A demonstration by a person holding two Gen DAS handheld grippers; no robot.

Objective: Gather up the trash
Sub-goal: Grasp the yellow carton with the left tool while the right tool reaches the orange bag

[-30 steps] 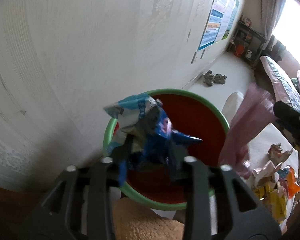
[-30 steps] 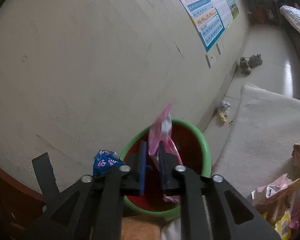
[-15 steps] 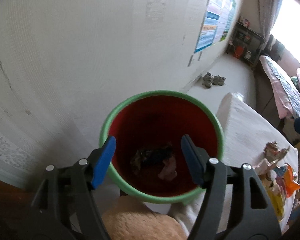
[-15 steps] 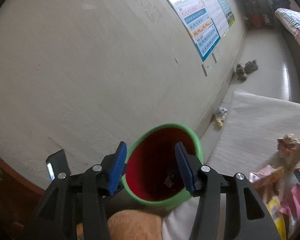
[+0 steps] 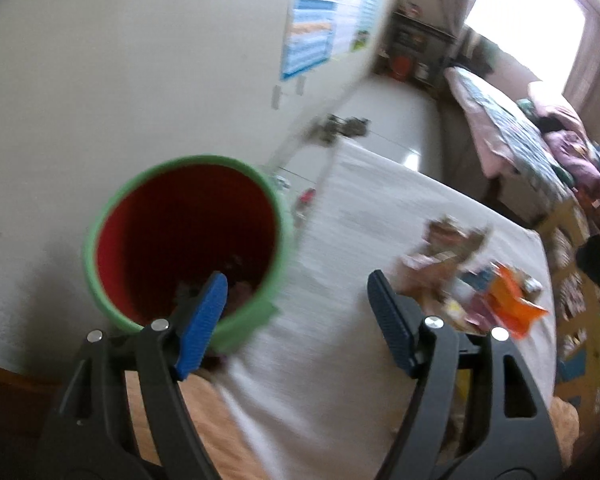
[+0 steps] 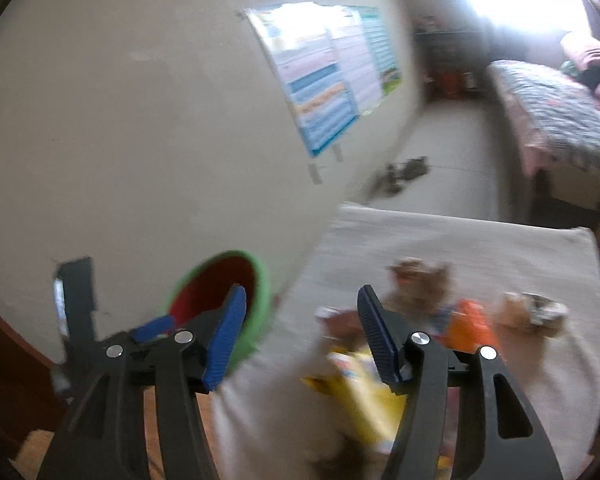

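A green bin with a red inside [image 5: 284,236] stands against the wall; dropped wrappers lie dark at its bottom [image 5: 236,268]. It also shows in the right wrist view [image 6: 260,284]. My left gripper [image 5: 296,292] is open and empty, just right of the bin's rim. My right gripper [image 6: 300,308] is open and empty, between the bin and the litter. A heap of wrappers lies on the white mat: an orange one [image 5: 512,300], brown crumpled ones [image 5: 448,240], a yellow one [image 6: 360,396], an orange one [image 6: 468,324]. Both views are blurred.
The white mat [image 5: 360,208] covers the floor to the right. A poster [image 6: 324,80] hangs on the wall. A bed [image 6: 560,116] stands far right, shoes [image 5: 340,128] lie by the wall, and a dark shelf [image 5: 416,56] stands at the far end.
Both grippers let their wrappers fall into the bin, opened wide, and have swung right, away from the bin toward the litter heap.
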